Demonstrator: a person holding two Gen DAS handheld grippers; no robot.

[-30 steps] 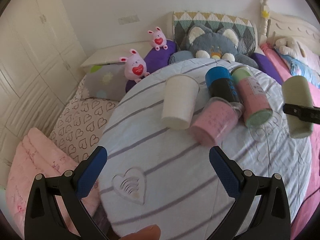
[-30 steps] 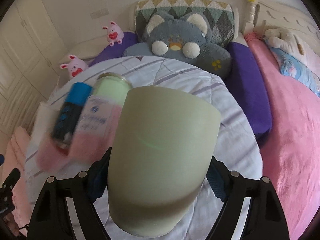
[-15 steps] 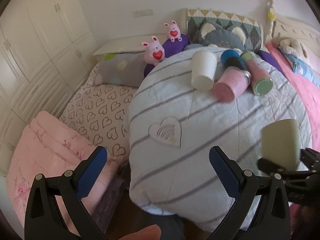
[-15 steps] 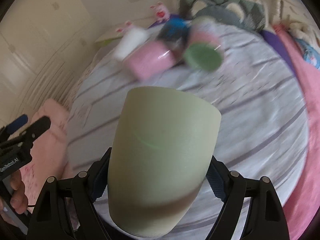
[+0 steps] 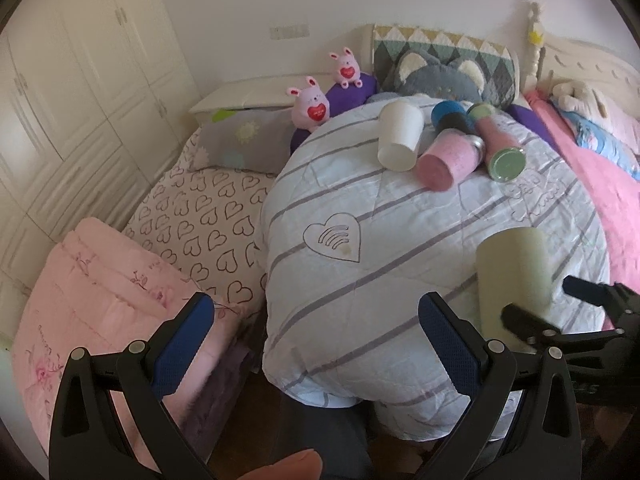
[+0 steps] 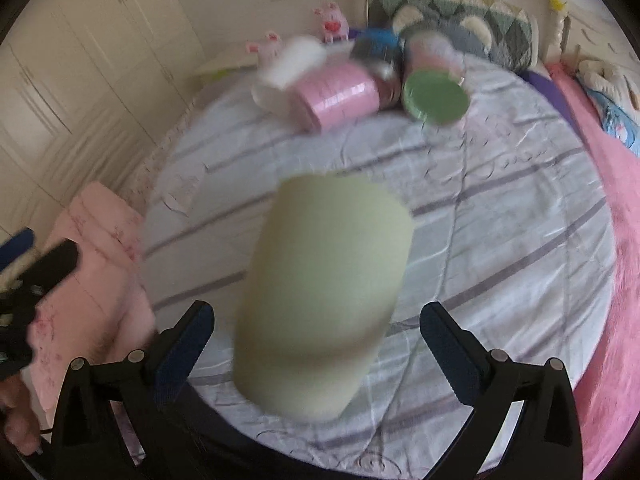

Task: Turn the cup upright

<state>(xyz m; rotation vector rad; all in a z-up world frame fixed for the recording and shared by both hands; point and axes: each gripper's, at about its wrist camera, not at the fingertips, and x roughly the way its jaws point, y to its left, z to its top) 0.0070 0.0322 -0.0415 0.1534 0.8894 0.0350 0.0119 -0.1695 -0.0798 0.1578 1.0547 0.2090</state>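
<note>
A pale green cup (image 6: 324, 292) stands between the fingers of my right gripper (image 6: 318, 344) near the front edge of the striped quilt (image 6: 500, 240). It is blurred; the blue pads stand clear of its sides, so the jaws are open. In the left wrist view the same cup (image 5: 516, 276) shows at the right with the right gripper (image 5: 560, 308) around it. My left gripper (image 5: 316, 344) is open and empty, held off the quilt's front left.
A white cup (image 5: 398, 136), a pink cup (image 5: 448, 160), a blue and black cup (image 5: 450, 116) and a green-based pink cup (image 5: 500, 148) lie on their sides at the quilt's far part. Plush toys and pillows line the headboard. A folded pink blanket (image 5: 92, 300) lies left.
The right gripper carried the green cup back toward the front of the quilt and its jaws opened off the cup. The left gripper pulled back and left.
</note>
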